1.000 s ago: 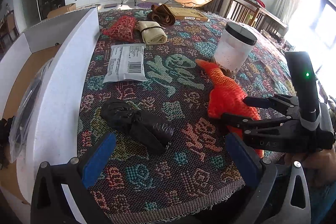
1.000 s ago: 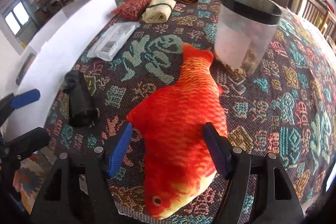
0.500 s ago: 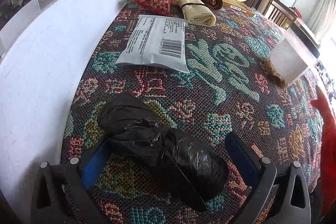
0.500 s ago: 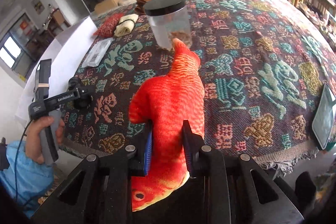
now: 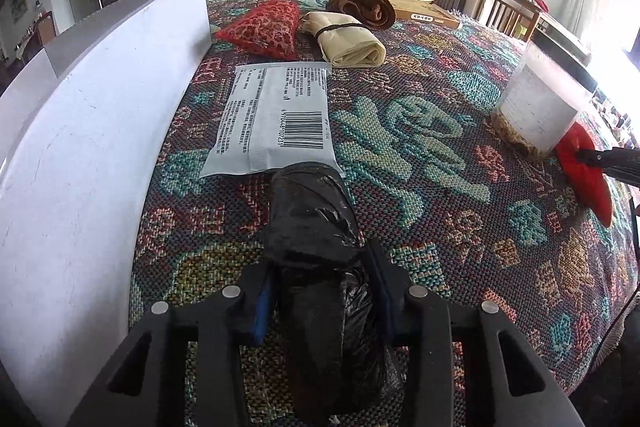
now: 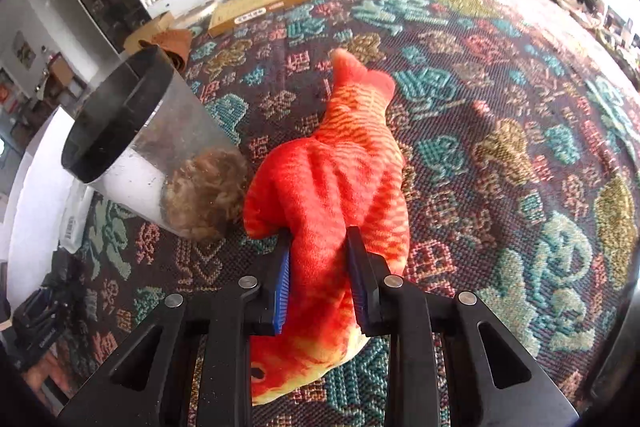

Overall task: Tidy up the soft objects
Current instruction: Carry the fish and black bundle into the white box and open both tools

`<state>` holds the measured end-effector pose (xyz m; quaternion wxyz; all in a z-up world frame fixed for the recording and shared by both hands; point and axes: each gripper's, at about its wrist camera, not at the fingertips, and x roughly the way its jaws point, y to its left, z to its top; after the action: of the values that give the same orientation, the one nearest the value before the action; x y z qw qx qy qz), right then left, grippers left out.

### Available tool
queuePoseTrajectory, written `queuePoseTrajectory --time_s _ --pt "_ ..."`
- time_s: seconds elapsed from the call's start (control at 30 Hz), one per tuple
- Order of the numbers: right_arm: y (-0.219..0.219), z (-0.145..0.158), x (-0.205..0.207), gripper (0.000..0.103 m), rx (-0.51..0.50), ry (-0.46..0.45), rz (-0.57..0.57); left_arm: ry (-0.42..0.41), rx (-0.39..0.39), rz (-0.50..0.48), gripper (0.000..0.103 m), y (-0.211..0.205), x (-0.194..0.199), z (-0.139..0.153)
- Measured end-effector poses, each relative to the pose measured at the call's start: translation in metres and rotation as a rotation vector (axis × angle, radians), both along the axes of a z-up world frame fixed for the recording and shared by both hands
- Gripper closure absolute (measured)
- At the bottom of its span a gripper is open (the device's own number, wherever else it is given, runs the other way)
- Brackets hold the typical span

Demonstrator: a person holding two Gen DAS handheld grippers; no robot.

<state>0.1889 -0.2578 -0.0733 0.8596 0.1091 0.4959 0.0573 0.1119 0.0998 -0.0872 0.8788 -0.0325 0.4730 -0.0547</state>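
Left claw (image 5: 322, 291) is closing, pads squeezing the crumpled black plastic bag bundle (image 5: 316, 239) between them. Right claw (image 6: 318, 277) is clamped on the orange-red plush fish (image 6: 340, 195), tail pointing away, lidded clear jar (image 6: 148, 155) just left.

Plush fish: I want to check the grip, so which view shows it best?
The right wrist view: the right tongs pinch the plush fish mid-body, head to tail visible. The left wrist view shows only a red sliver at its edge.
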Motion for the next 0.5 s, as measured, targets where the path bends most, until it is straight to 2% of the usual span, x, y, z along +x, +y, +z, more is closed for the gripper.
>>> queuePoseTrajectory --time_s 0.17,0.3,0.4,0.5 --pt "-0.020 0.038 -0.020 0.077 0.021 -0.109 -0.078 -0.032 -0.133 -0.036 0.064 -0.003 -0.013 0.021" --pt "-0.026 0.080 -0.042 0.077 0.017 -0.219 -0.125 -0.095 -0.213 -0.072 0.064 -0.010 -0.022 0.055" --pt "-0.012 0.115 -0.058 0.077 0.015 -0.293 -0.093 -0.150 -0.265 -0.091 0.064 -0.007 -0.030 0.086" --pt "0.022 0.147 -0.069 0.077 0.041 -0.350 -0.016 -0.200 -0.301 -0.097 0.064 0.006 -0.040 0.117"
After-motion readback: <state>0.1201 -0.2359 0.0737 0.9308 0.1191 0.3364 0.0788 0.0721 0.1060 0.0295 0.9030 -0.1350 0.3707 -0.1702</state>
